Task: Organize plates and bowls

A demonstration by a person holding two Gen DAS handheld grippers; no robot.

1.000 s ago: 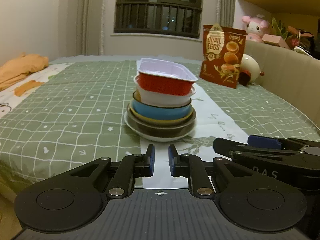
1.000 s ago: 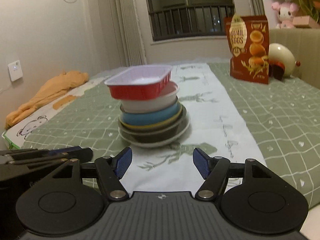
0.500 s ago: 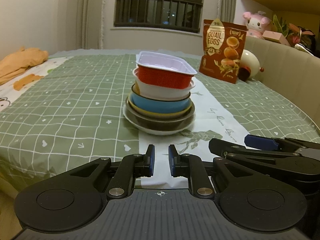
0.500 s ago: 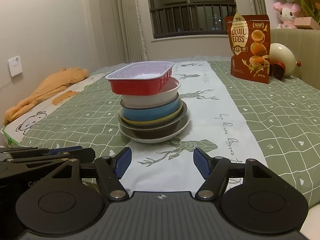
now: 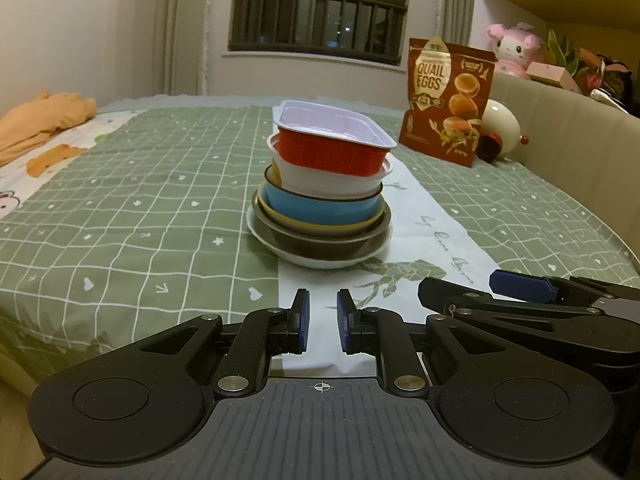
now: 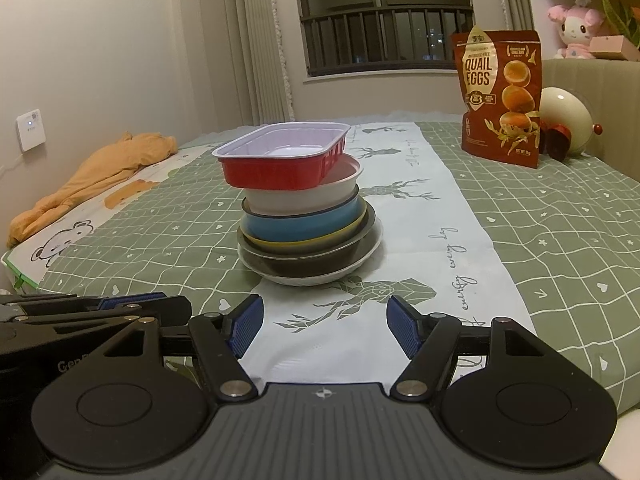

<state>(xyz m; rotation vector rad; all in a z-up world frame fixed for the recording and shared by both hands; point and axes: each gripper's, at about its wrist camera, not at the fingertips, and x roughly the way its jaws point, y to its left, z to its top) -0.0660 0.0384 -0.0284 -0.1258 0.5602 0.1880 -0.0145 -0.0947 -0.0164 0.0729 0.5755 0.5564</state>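
Dishes look fully nested: red tray (image 6: 280, 166) tops the bowl stack (image 6: 306, 236). My left gripper (image 5: 322, 326) is narrow and empty, my right gripper (image 6: 324, 330) wide and empty; I judge little remains.

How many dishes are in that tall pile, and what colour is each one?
Red tray: 1
White bowl: 1
Blue bowl: 1
Yellow dish: 1
Dark brown bowl: 1
White plate at the bottom: 1
Total: 6 dishes
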